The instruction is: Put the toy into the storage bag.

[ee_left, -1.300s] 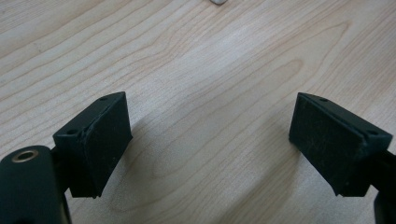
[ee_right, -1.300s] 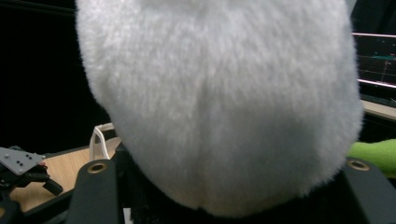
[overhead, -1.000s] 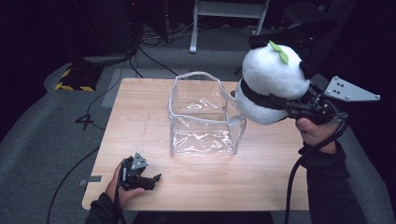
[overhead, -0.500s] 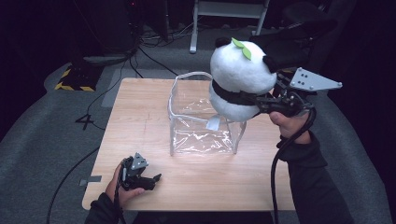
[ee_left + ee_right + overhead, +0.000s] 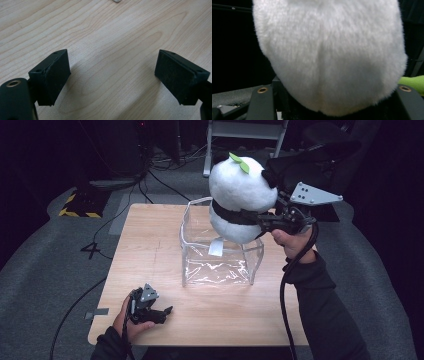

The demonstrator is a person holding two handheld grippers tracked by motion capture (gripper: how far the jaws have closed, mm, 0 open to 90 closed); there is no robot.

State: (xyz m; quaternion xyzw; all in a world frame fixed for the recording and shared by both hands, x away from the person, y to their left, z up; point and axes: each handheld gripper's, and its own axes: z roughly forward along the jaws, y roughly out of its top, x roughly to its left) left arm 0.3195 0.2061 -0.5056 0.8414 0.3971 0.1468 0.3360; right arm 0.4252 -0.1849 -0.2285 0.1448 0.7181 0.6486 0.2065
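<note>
In the high view, a plush panda (image 5: 240,200) is held in the upper middle of the frame, above the far right corner of a clear plastic box (image 5: 220,262) that stands on the wooden worktop (image 5: 150,250). The right hand-held gripper (image 5: 262,220) is clamped on the toy at its black middle band, with the jaws largely buried in the fur, so the contact itself is hard to make out. A white tag hangs from the panda over the box's opening, and a green leaf sits on top of its head. The far wall of the box is hidden behind the toy, and the transparent walls are traced mainly by their glinting edges. Whether the panda's underside touches the rim cannot be told; it appears to hang just above it.

In the right gripper view, the frame is taken up by white fur (image 5: 329,57), with the jaw tips covered and a strip of green cut off at the right edge.

The left hand-held gripper (image 5: 159,312) is rested on the worktop at the lower left of the high view, well apart from the box, its body partly covered by the hand. In the left gripper view its jaws are seen spread wide with bare wood between them, and a small pale object at the top edge is cut off and cannot be identified.
</note>
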